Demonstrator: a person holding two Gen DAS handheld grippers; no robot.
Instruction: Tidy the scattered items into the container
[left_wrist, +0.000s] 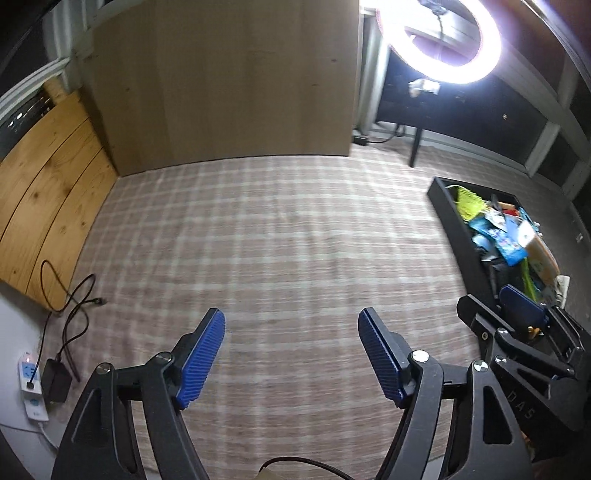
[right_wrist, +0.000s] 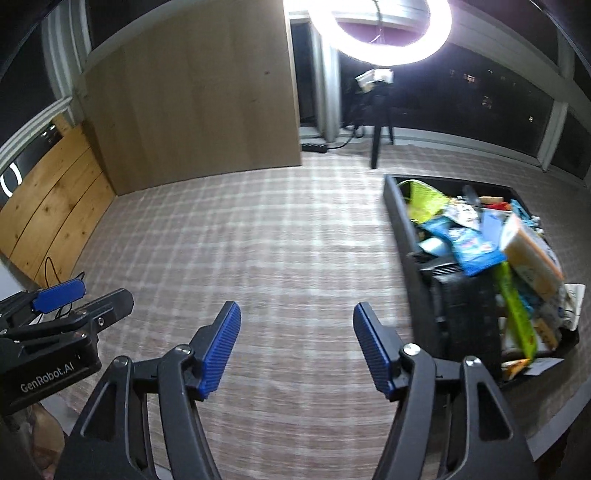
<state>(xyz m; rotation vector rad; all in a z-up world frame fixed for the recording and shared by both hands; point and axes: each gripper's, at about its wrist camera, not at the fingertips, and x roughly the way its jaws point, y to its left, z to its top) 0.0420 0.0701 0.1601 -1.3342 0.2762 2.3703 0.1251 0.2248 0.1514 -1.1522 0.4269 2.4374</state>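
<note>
A: What is the biggest thing here?

B: The plaid cloth (left_wrist: 280, 236), a woven check of tan and pale stripes, flat and bare across the middle. Whether a desk or a bed lies under it I cannot tell. Behind it stands a smooth, pale wooden panel (left_wrist: 225, 81), and to the left a knotty pine board (left_wrist: 44, 192) with a warmer grain.

A: And the container?

B: A long, black, straight-walled container (right_wrist: 400, 225) sits on the cloth at the right. It is heaped with things: a crinkly blue packet (right_wrist: 469, 247), a yellow-green mesh piece (right_wrist: 424, 195), a tan cardboard box (right_wrist: 532, 254) lying tilted, and a thin green strip (right_wrist: 517, 306). The smaller things under them are too blurred to name.

A: The light?

B: A round ring lamp (left_wrist: 443, 40) glows white behind, on a dark stand.

A: How do the jaws stand?

B: The left gripper (left_wrist: 291, 354) has its jaws spread wide, ribbed blue pads facing each other with only cloth between them. The right gripper (right_wrist: 297, 347) is the same: jaws far apart, holding nothing, just beside the container's near wall. Both frames are matt black.

A: Anything small?

B: A white power strip (left_wrist: 31, 387) with a black plug and a looping cable (left_wrist: 70, 306), at the far left edge.
</note>
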